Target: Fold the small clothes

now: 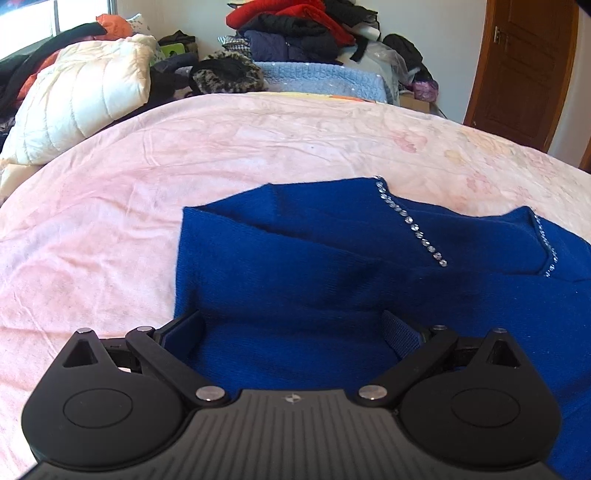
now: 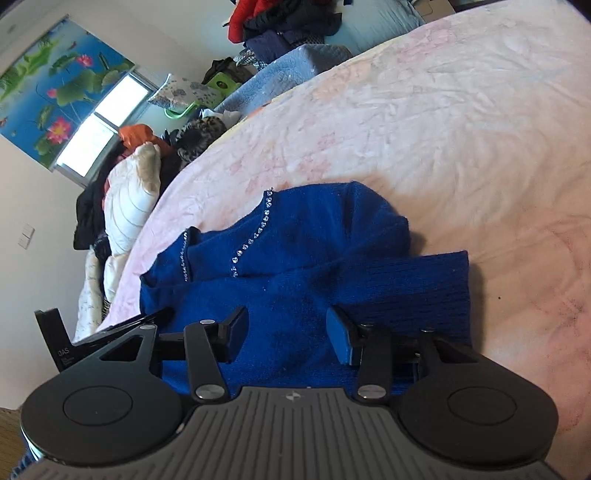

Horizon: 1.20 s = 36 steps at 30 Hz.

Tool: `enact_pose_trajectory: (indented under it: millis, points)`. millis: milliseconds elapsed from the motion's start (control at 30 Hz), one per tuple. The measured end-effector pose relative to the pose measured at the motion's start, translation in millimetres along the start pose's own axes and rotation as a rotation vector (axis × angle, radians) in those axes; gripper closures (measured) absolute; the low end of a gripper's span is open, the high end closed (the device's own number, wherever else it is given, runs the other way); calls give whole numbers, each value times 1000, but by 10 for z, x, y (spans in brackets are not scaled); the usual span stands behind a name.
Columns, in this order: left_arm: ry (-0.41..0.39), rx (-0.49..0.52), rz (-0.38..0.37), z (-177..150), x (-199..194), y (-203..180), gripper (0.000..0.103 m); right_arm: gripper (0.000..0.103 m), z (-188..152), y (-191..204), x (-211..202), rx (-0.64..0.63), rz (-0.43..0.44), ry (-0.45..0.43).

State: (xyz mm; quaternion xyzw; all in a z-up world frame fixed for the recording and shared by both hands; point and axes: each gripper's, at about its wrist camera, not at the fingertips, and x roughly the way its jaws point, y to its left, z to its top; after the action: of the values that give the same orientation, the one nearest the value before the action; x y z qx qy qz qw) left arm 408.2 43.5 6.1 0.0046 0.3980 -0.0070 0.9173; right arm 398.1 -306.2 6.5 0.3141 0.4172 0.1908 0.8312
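A small royal-blue knit sweater (image 1: 332, 266) with rows of clear rhinestones (image 1: 413, 225) lies partly folded on the pink bed sheet (image 1: 184, 155). My left gripper (image 1: 291, 325) is open, its fingers spread wide right over the sweater's near edge. In the right wrist view the same sweater (image 2: 295, 266) lies bunched, a ribbed sleeve or hem (image 2: 424, 288) sticking out to the right. My right gripper (image 2: 286, 332) is open just above the sweater's near part. The left gripper's body (image 2: 74, 343) shows at the left edge there.
A white quilted duvet (image 1: 81, 96) lies at the bed's far left. Piles of dark and red clothes (image 1: 295, 33) and a light-blue blanket (image 1: 325, 79) lie behind the bed. A brown wooden door (image 1: 524, 70) is at the right.
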Motion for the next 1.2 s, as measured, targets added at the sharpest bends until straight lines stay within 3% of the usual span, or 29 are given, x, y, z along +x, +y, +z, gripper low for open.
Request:
enact_pose_trajectory:
  millis: [67, 233, 400, 467, 633, 800, 1000, 1200]
  points:
    - [-24, 8, 9, -31, -4, -16, 0, 55, 8, -32, -44, 24, 4, -8]
    - [-54, -3, 20, -77, -206, -103, 0, 42, -138, 162, -254, 10, 62, -47]
    - [-107, 13, 11, -193, -522, -133, 0, 38, -357, 257, -191, -66, 10, 8]
    - [-111, 8, 5, -232, -634, -87, 0, 41, -404, 184, -178, -54, 13, -4]
    - [-174, -148, -38, -478, -1147, 338, 0, 39, -639, 228, -512, 8, 68, -47]
    - [-198, -330, -111, -995, -1741, 866, 0, 38, -1283, 315, -1003, 18, 156, -9]
    - [-97, -320, -47, -1506, -2217, 998, 0, 38, -2049, 282, -1463, 53, 134, 24]
    - [-2, -417, -111, -2010, -2478, 1090, 0, 38, -2490, 205, -1681, 98, 72, 31]
